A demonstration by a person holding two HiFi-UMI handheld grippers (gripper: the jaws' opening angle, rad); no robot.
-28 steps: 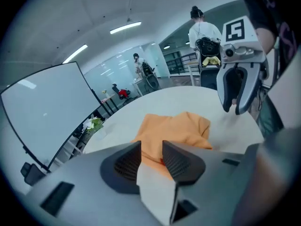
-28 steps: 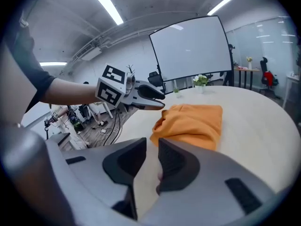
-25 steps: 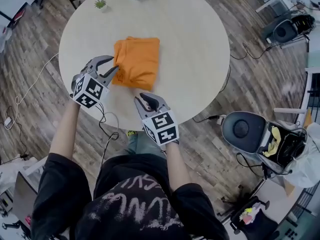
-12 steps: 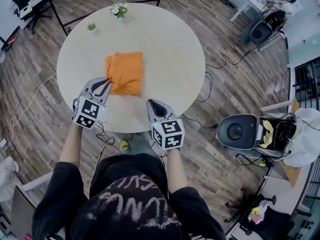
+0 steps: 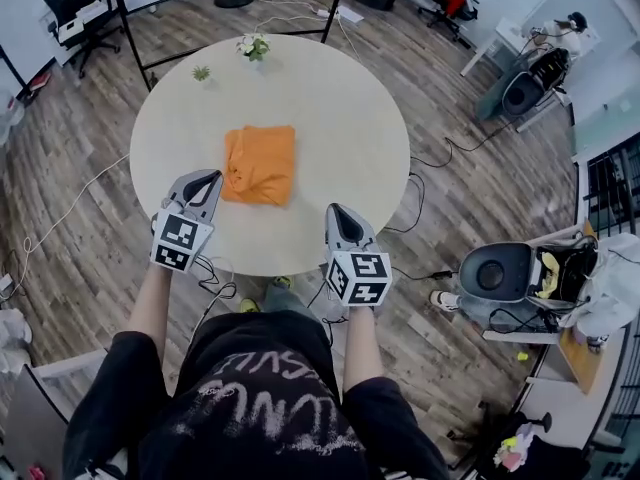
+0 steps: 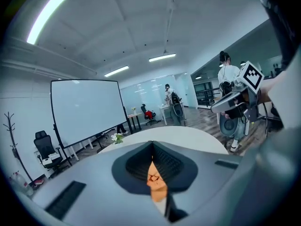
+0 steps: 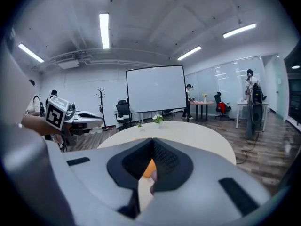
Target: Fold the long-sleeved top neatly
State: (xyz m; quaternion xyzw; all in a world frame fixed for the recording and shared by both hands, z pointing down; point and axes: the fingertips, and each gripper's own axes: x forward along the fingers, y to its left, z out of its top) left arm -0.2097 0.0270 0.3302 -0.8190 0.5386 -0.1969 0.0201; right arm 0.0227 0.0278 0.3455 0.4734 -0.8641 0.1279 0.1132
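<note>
Holds left gripper (image 5: 211,178) and right gripper (image 5: 336,211) over near worktop (image 5: 345,108) edge, fingers closed, empty; folded top (image 5: 260,165) near centre.

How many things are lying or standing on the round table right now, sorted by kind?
Folded orange top: 1
Small plants: 2, the white-flowered plant and the green plant
Total: 3
</note>
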